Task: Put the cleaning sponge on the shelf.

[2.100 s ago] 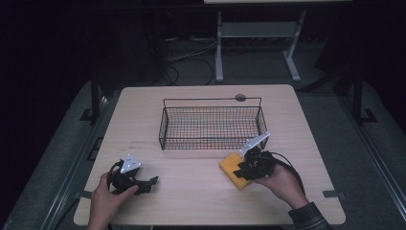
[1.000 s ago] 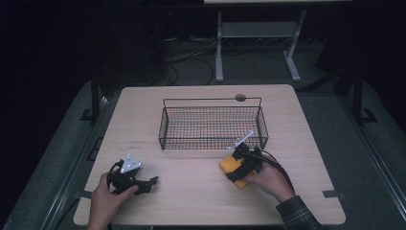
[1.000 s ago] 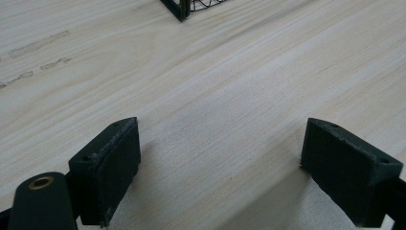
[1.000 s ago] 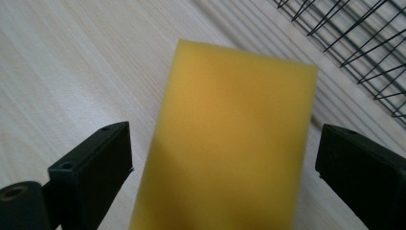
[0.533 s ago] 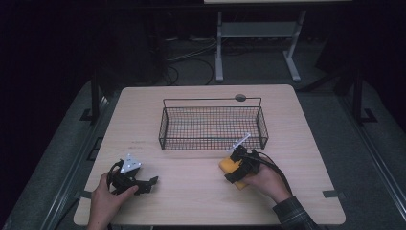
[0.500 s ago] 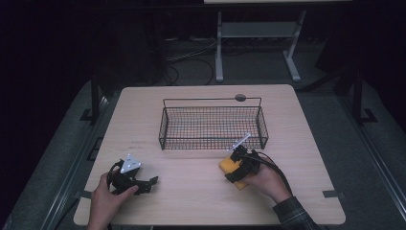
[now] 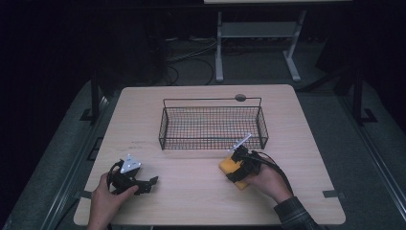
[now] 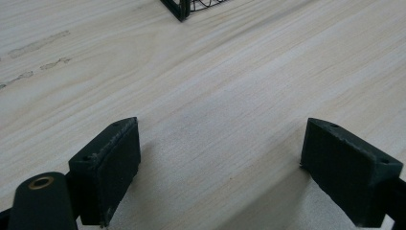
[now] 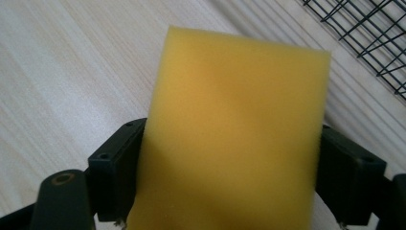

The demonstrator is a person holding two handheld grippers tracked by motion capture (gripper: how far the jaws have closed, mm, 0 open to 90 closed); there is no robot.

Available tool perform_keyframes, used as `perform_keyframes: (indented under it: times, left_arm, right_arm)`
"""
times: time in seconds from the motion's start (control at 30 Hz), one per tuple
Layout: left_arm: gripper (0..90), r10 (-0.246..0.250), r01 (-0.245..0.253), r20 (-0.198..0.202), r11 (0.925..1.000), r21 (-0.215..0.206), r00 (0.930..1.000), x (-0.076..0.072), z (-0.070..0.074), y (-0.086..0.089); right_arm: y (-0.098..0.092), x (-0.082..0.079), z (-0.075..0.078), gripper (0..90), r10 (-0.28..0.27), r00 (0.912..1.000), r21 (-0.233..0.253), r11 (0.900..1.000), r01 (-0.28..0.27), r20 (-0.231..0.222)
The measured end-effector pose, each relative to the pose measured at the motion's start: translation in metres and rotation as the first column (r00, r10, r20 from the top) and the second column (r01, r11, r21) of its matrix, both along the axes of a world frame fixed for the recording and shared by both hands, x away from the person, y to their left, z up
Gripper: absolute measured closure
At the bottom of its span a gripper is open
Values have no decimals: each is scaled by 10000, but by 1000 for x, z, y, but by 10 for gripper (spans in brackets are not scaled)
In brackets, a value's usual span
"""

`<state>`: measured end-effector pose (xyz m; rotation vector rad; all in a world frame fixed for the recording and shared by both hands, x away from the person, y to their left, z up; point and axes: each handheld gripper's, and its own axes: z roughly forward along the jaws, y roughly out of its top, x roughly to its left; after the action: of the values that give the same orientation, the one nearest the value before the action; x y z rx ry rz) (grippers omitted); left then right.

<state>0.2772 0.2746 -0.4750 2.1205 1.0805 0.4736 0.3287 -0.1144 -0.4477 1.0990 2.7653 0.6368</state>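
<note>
A pale wooden table (image 7: 201,191) stands in a dark room, with a person's forearms coming in from its near edge. On the far half of the table sits a black wire basket (image 7: 213,125), long side toward the person; in the left gripper view, one corner of the basket (image 8: 184,8) shows at the top edge, and in the right gripper view its mesh (image 9: 368,33) crosses the upper right corner. A small dark disc (image 7: 240,97) lies on the table just behind the basket's far rim.

Near the front right corner of the basket, the right hand (image 7: 268,181) holds the right gripper (image 7: 238,165) low over the table, its cable looping back over the wrist. The sponge (image 7: 230,166), a yellow block, sits between the jaws; in the right gripper view the sponge (image 9: 234,134) spans the whole gap from one black jaw to the other, its sides pressed against both, so the gripper is clamped on it. The sponge is just in front of the basket, outside it; whether it rests on the wood cannot be told.

At the front left, well apart from the basket, the left hand (image 7: 106,196) holds the left gripper (image 7: 151,183) at the tabletop, a grey plate on its top. In the left gripper view its jaws stand wide apart with bare wood between them.
</note>
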Motion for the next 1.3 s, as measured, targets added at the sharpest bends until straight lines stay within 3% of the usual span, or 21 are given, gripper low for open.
perform_keyframes:
  times: [0.57,1.3]
  left_arm:
    - [126,7,-7,12,10000,-6,10000,0,0,0]
    - [126,-4,4,26,10000,7,10000,0,0,0]
  right_arm:
    - [-5,-1,11,208,53,9996,155,9999,-49,-294]
    - [-13,-3,53,211,142,9998,310,9994,-137,-151]
